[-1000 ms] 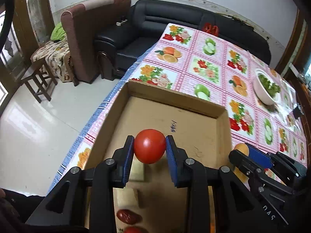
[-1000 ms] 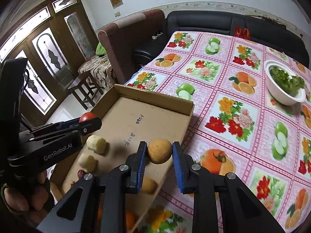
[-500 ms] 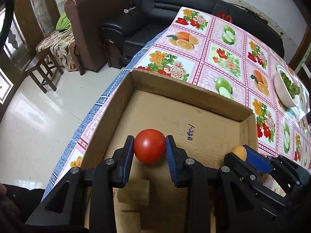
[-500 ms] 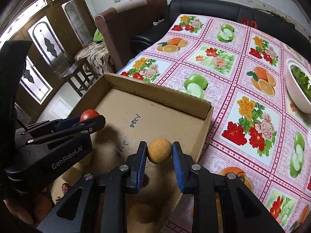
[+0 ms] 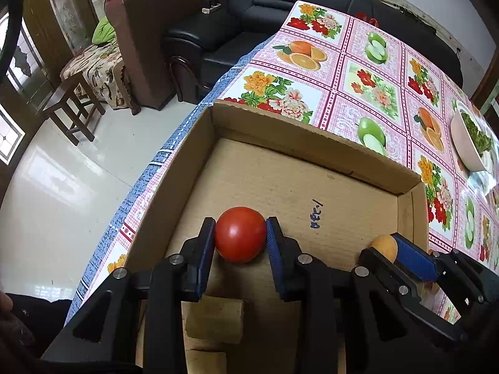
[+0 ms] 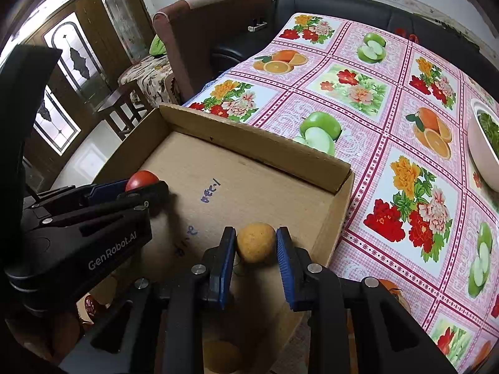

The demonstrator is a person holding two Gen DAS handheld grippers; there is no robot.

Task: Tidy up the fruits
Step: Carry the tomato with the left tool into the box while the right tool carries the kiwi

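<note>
My left gripper (image 5: 240, 238) is shut on a red tomato (image 5: 240, 234) and holds it low over the floor of a shallow cardboard box (image 5: 299, 141), left of centre. It also shows in the right wrist view (image 6: 142, 184). My right gripper (image 6: 255, 243) is shut on a yellow-orange fruit (image 6: 255, 241) over the box's right side, near its right wall. That fruit shows in the left wrist view (image 5: 384, 246). Pale fruit chunks (image 5: 215, 319) lie in the box under my left gripper.
The box sits at the corner of a table with a fruit-and-flower cloth (image 6: 374, 93). A white bowl of greens (image 6: 483, 149) stands at the right. Another orange fruit (image 6: 223, 357) lies in the box below my right gripper. A sofa and armchair stand beyond.
Both grippers have moved forward over the box toward its far wall and come lower, each still holding its fruit.
</note>
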